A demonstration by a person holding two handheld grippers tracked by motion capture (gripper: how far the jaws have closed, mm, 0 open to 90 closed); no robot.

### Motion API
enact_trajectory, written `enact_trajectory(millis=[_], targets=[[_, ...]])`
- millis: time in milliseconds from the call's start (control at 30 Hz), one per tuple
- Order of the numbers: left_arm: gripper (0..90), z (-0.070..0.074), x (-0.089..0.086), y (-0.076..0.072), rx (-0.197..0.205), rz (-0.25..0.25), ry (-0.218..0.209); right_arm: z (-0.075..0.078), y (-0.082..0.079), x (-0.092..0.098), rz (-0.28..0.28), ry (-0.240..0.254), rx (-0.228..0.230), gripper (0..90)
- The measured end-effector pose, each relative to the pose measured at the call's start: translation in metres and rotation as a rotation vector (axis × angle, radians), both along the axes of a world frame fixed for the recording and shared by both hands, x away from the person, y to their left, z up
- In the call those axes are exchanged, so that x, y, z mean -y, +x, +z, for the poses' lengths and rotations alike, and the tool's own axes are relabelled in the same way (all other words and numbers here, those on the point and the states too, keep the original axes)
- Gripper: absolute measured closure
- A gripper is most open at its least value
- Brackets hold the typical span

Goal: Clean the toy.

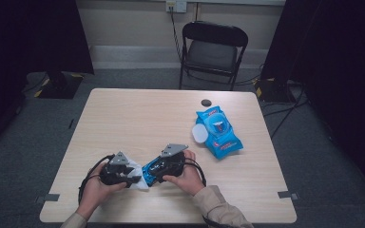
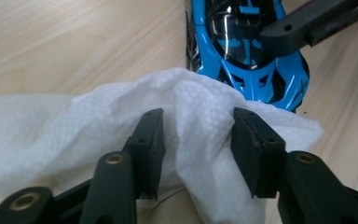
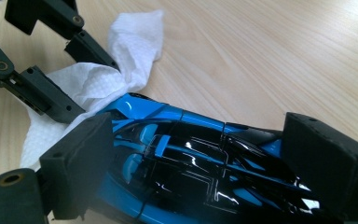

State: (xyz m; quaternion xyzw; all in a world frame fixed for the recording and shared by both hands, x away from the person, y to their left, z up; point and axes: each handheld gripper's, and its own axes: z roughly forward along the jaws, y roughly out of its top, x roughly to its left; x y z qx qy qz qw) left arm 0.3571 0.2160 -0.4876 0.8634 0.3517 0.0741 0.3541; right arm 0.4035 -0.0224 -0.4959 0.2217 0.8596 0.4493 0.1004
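The right gripper was clamped on the blue toy car, one jaw pressed against each of its sides, holding it low over the near part of the table; the left gripper had a bunched white wipe between its partly closed jaws, both pads against the cloth, and the wipe touched one end of the car. A blue wipes packet lay well apart on the table's right side, its flap open.
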Motion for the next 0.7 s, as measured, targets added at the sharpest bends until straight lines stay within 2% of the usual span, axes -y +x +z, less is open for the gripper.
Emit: enact_trajectory(millis=[33,133,200,233,367,667,700], targets=[[56.0,-0.002,-0.001,-0.001,0.002,0.000,-0.013,0.000,0.000,0.000,0.003,0.001,0.001,9.6],[57.8,-0.003,-0.002,-0.002,0.003,-0.003,-0.014,-0.001,0.001,0.001,0.006,0.005,0.004,9.6],[61.5,-0.002,-0.001,-0.003,0.002,-0.009,-0.010,-0.001,0.001,0.001,0.006,0.004,0.003,9.6],[65.2,-0.001,0.000,-0.003,-0.012,-0.012,-0.008,0.000,0.001,0.000,0.007,0.001,0.000,9.6],[74.9,0.000,0.003,-0.006,-0.006,-0.028,0.011,0.000,0.001,0.000,0.009,0.003,0.001,9.6],[80.5,0.003,0.009,-0.013,-0.016,-0.033,0.043,-0.001,0.001,0.001,0.011,0.007,0.004,9.6],[81.0,0.003,0.009,-0.014,-0.035,-0.027,0.034,-0.001,0.001,0.001,0.011,0.010,0.007,9.6]])
